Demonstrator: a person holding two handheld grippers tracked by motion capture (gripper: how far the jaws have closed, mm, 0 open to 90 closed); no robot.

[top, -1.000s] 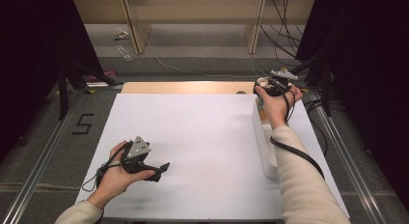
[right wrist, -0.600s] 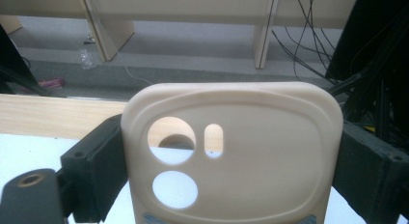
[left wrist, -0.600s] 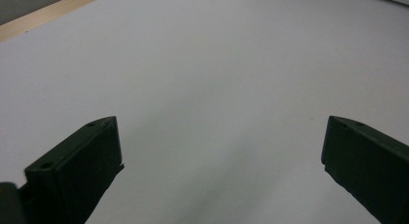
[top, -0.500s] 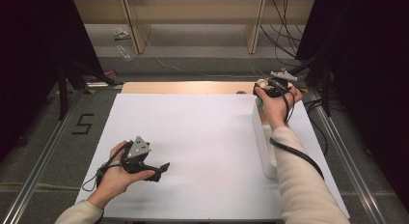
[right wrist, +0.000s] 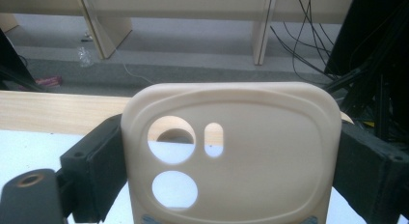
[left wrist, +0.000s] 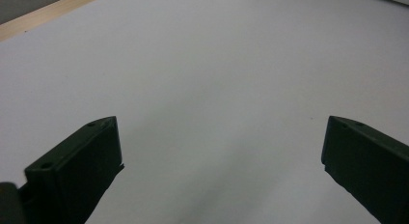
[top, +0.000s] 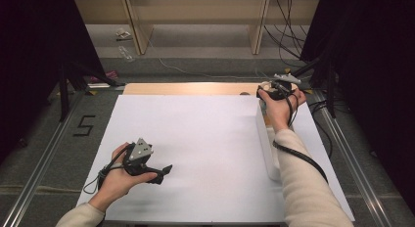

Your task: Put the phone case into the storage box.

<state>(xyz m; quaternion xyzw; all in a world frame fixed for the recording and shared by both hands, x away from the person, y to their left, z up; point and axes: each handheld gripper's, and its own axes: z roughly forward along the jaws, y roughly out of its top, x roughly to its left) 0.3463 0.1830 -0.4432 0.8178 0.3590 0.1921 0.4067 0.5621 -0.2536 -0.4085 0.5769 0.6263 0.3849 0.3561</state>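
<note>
Two claws are in view. Right claw (right wrist: 226,156) grips a cream phone case (right wrist: 231,151) by its sides, upright at the far right edge of the counter (top: 205,129), beside a long white box (top: 268,144); contents not visible. Left claw (left wrist: 219,151) stands open, holding nothing, over the white sheet (left wrist: 217,64).

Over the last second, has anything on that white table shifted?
Nothing visibly changed. The right gripper stays clamped on the cream plastic phone case at the far right edge; the left gripper stays open and empty over the white table.
</note>
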